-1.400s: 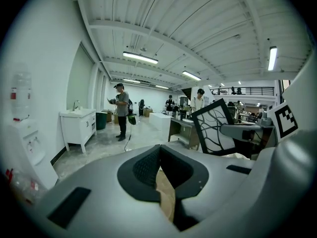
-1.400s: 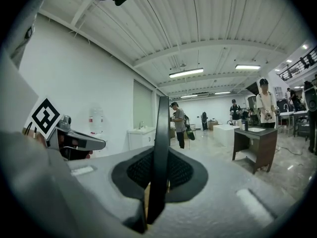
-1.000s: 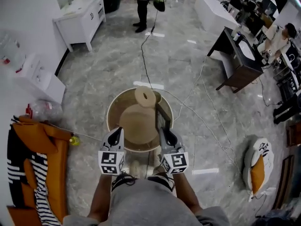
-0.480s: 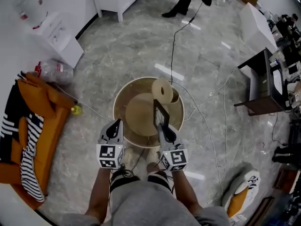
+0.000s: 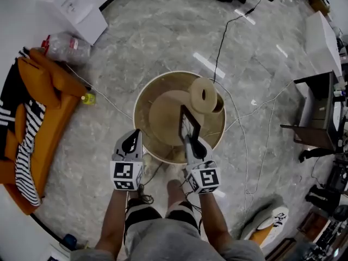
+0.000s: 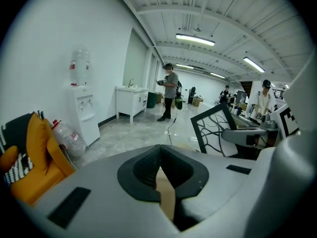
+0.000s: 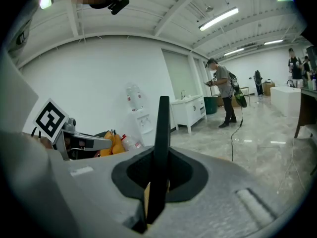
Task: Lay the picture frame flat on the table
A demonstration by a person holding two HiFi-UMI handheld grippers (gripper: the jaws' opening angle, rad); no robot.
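While right claw (image 5: 191,143) clamps picture frame (image 5: 188,125) upright | left claw (image 5: 134,136) closed, empty

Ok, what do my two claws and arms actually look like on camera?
Both match: the left claw and right claw are light grey moulded bodies tapering to dark ridged pads, each with a white cube of black square markers at the back. No cables show on them. The forearms are bare of sleeves; a grey top shows below.
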